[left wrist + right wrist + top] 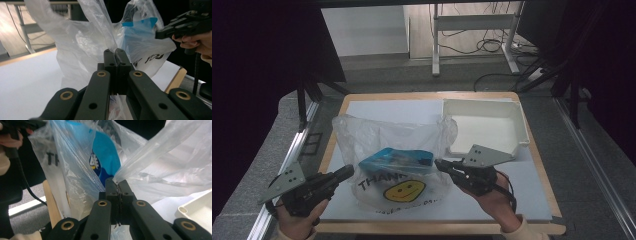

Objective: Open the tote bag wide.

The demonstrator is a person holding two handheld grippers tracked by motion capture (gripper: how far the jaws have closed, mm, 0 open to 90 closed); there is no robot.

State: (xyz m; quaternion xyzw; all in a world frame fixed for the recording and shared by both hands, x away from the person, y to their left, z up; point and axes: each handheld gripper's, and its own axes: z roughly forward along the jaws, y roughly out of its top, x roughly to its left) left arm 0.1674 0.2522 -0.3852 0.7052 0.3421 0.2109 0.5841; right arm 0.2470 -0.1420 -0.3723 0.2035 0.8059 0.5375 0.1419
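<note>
The clear, thin plastic carrier bag with a yellow smiley face [399,170] sat on the white board at the table's near edge, a blue packet [399,159] inside. The left gripper [114,53] was clamped on one side of the film, and the right gripper [119,183] had its jaws pinched on the other. To do it well, both should probably have pulled evenly, keeping the film taut without tearing.
</note>
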